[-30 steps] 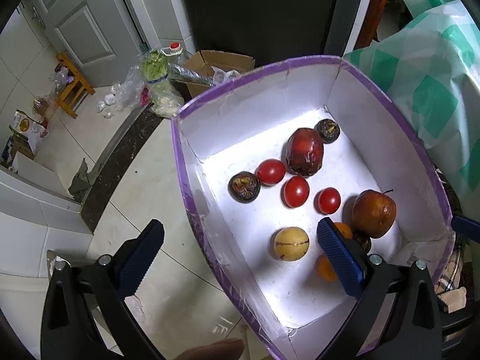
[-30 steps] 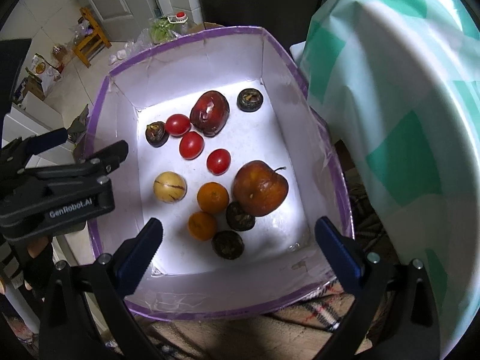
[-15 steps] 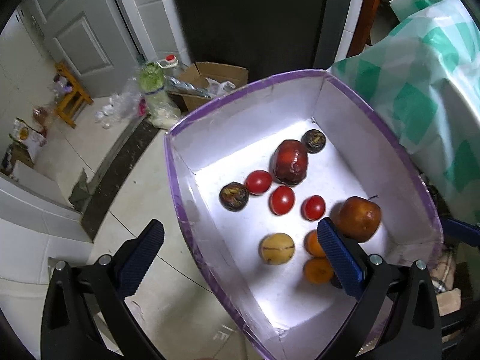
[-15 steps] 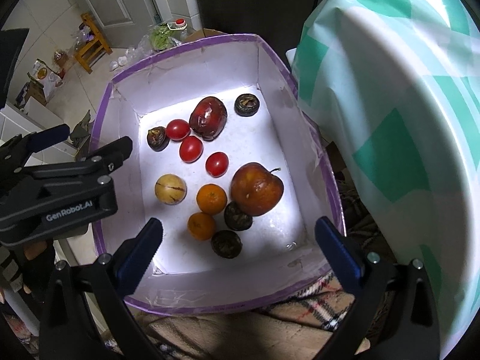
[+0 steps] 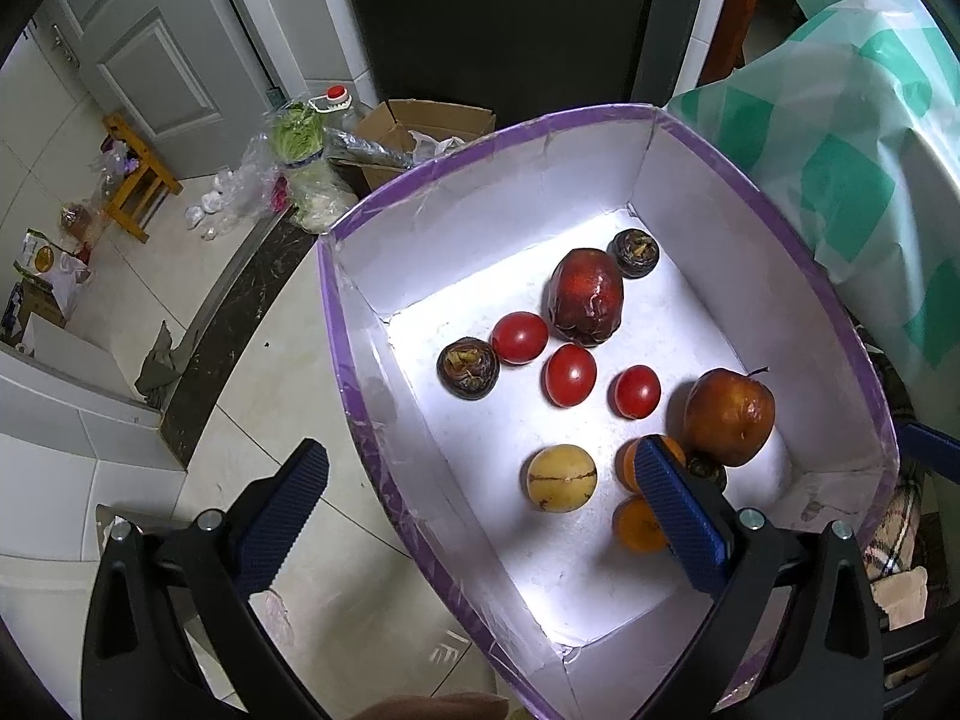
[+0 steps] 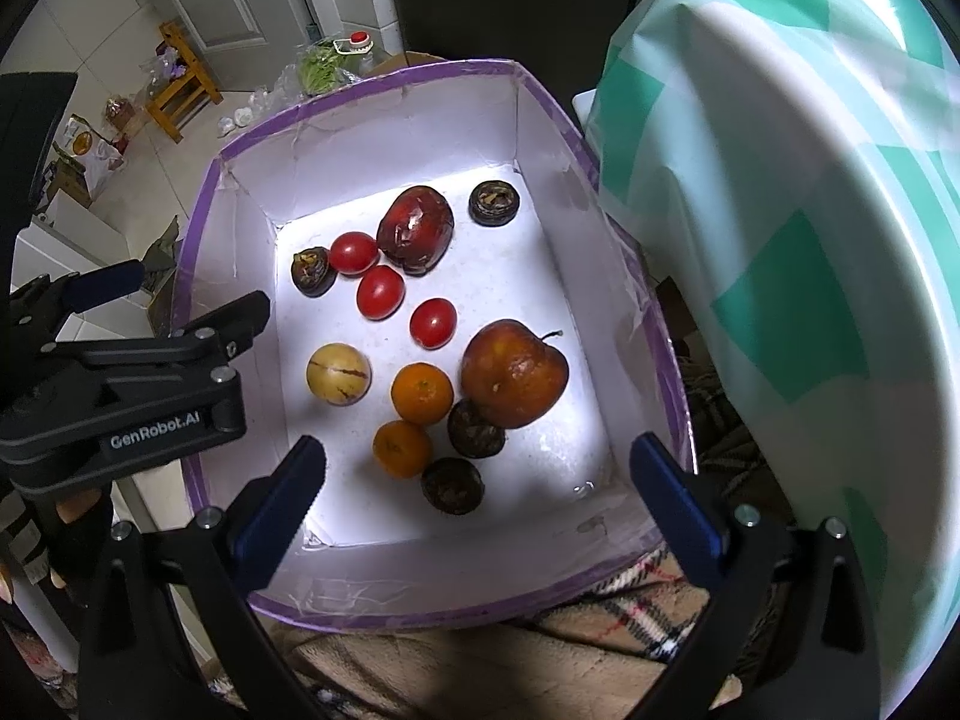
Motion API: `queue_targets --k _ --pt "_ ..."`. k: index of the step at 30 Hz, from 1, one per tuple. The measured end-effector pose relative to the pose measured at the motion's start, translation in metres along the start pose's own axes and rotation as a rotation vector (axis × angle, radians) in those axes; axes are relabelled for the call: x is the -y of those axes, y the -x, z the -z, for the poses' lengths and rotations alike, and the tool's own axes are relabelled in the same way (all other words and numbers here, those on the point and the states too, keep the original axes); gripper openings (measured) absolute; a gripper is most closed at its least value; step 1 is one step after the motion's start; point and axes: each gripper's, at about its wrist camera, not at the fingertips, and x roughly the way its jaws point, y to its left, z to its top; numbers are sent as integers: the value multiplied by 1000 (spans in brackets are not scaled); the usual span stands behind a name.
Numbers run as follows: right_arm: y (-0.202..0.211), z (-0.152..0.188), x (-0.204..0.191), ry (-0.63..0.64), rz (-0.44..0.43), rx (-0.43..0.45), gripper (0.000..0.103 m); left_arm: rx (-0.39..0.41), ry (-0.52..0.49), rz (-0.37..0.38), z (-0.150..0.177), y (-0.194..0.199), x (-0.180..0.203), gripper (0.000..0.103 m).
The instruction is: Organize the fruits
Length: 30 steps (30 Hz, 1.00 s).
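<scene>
Both claws hanging over the box [image 6: 384, 594] w/ the purple rim, nothing gripped. Left claw [image 5: 480, 516] spread wide, one finger over the floor, the other over the box interior. Right claw [image 6: 480, 492] also wide apart, above the near wall.

Fruit all on the white box floor: three tomatoes [image 6: 380, 291] in a diagonal row, wrinkled dark red fruit [image 6: 415, 229] behind them, brownish apple [image 6: 513, 373] on the right touching an orange [image 6: 422, 393]. Second orange [image 6: 401, 447] just in front, yellow striped fruit [image 6: 338, 373] to the left. Dark mangosteens [image 6: 452, 485] scattered around.
</scene>
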Motion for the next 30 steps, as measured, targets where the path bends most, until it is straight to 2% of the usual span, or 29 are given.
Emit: queue_targets --k 30 --pt "3 -2 -2 23 40 13 102 -25 8 -14 4 -6 0 99"
